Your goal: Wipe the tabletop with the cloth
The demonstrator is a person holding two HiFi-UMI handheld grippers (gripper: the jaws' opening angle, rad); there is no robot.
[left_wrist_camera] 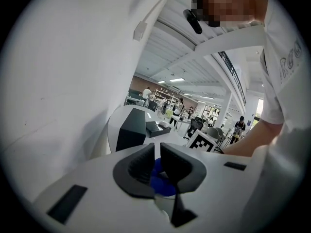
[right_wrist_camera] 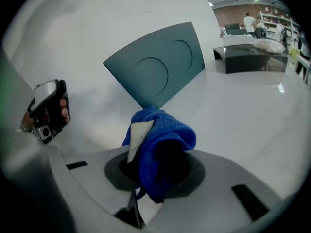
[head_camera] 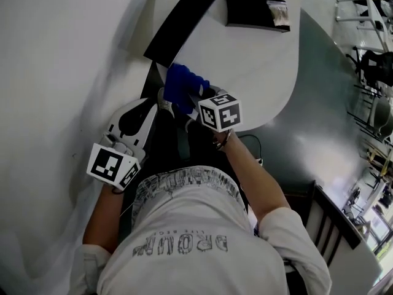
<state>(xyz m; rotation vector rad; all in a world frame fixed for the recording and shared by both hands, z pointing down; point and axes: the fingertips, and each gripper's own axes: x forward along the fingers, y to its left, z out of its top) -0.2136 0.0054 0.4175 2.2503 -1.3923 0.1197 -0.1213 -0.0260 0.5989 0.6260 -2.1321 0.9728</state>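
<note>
Head view
- Landmark: dark panel (head_camera: 181, 22), lying flat on the white counter (head_camera: 264, 72).
- Cloth (head_camera: 184, 86): blue, bunched, just on the person's side of the dark panel's near end, at the counter's edge.
- Right gripper (head_camera: 188, 101): just nearer than the dark panel, its tip buried in the cloth.
- Left gripper (head_camera: 161, 99): to the left of the dark panel's near end, tip just beside the cloth's left edge. Whether they touched could not be told.

Left gripper view
- Jaws: drawn almost together, with only a thin slit between the pads.
- Between the pads: a patch of blue showed low in the slit. It was judged to be the cloth seen beyond the jaws rather than a hold on it.
- Dark panel: ahead, beyond the jaw tips.

Right gripper view
- Jaws: clenched on the cloth, which bulged up out of them in a folded wad with a white tag (right_wrist_camera: 138, 135) on its left face.
- Cloth position: just short of the dark panel's near corner, with bare counter to the panel's right.
- Contact with the counter: not visible.

Assessment
- Step in hand: the cloth was secured and presented at the counter's edge. Wiping was judged not yet begun, or barely begun.
- Next move calls for: lowering the wad flat onto the counter, then sweeping across the bare surface to the right of the dark panel. The grip must stay firm and the wad must keep clear of the panel's edge.
</note>
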